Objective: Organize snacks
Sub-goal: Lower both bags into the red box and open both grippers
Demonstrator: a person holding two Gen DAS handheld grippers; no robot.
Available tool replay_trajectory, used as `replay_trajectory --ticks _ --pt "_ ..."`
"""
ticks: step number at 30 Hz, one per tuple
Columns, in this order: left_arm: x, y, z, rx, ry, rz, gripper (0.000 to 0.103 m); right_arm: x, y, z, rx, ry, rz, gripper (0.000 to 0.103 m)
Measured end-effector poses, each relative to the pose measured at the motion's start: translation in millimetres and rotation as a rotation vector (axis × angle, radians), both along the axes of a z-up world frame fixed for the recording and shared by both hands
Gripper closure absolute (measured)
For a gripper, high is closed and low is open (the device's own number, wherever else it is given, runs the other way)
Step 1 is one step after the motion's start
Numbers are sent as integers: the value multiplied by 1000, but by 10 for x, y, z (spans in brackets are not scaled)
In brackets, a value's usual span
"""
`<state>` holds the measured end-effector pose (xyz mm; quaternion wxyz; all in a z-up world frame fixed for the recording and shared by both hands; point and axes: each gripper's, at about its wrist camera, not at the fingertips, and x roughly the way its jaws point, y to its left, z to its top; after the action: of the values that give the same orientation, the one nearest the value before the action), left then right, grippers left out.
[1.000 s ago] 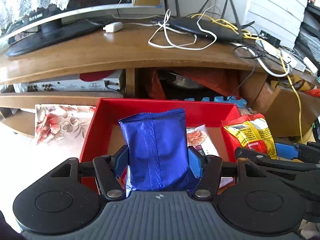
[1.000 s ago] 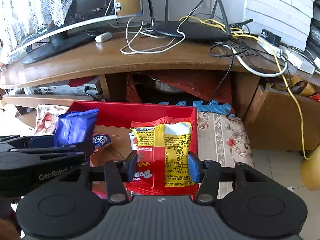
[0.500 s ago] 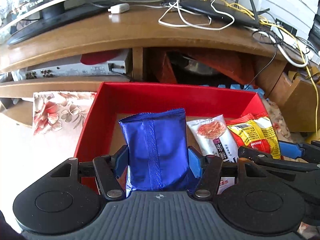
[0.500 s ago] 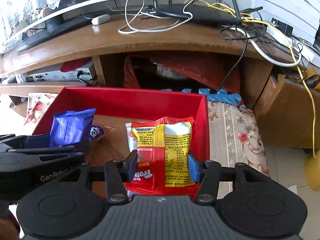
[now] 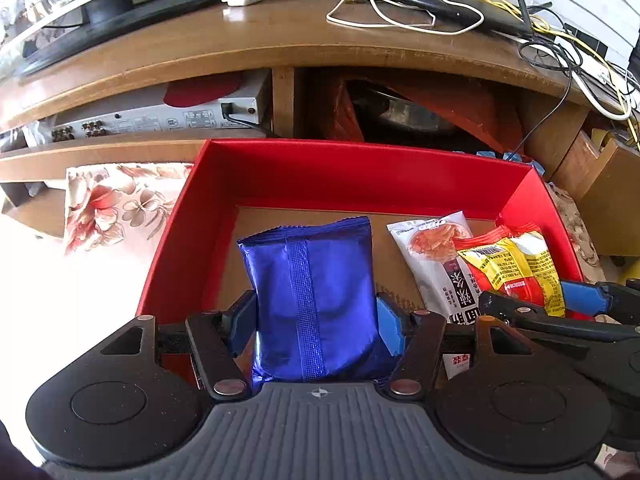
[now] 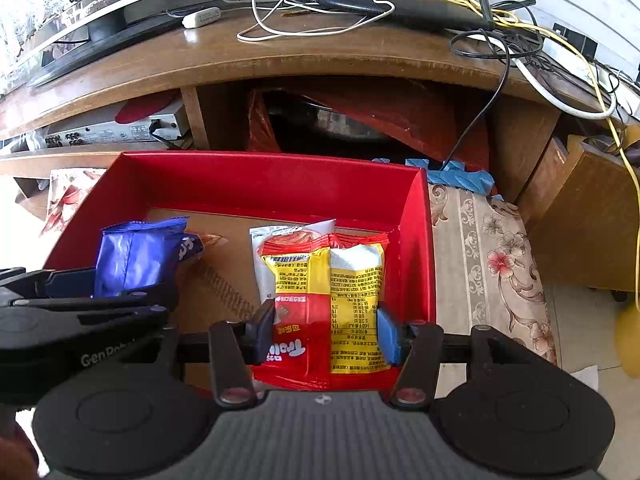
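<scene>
A red box (image 5: 360, 176) with a brown cardboard floor stands open below both grippers. My left gripper (image 5: 316, 316) is shut on a shiny blue snack packet (image 5: 308, 280), held upright over the box's left half. Over the right half, my right gripper (image 6: 326, 330) is shut on a red and yellow snack packet (image 6: 324, 276). Flat on the box floor under that packet lies a white snack packet (image 5: 436, 256). From the right wrist view the blue packet (image 6: 136, 256) and left gripper (image 6: 120, 286) show at the left, with another small packet (image 6: 192, 246) partly hidden behind them.
A wooden TV stand (image 6: 320, 60) rises behind the box, carrying a router (image 6: 400, 4), loose cables and a monitor base (image 5: 100, 12). A silver device (image 5: 160, 116) sits on its lower shelf. Floral cloth (image 6: 492, 256) lies right of the box, and more (image 5: 116, 204) to its left.
Both grippers have sunk toward the red box with their packets still held. The box now fills more of each view, and the white packet inside shows more fully.
</scene>
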<state>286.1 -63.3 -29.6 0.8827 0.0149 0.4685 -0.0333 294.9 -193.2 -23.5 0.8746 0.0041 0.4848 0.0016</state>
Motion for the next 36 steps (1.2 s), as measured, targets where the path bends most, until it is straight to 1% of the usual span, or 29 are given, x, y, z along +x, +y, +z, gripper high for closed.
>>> replay_trajectory --ticks 8,13,18,27,36 --pt "7 14 -5 -10 2 4 34 -1 -3 5 5 -3 -6 53" --pt "6 22 2 -15 -1 6 32 -13 -14 28 0 -16 -2 53" --pt "-7 28 51 -11 -15 8 28 -24 -25 78 9 -31 -1 52" --pt "-38 59 136 -28 -33 5 24 -59 -50 181 21 -59 -7 52" --pt "-158 132 254 -43 -49 3 23 -177 -6 309 31 -81 13 52"
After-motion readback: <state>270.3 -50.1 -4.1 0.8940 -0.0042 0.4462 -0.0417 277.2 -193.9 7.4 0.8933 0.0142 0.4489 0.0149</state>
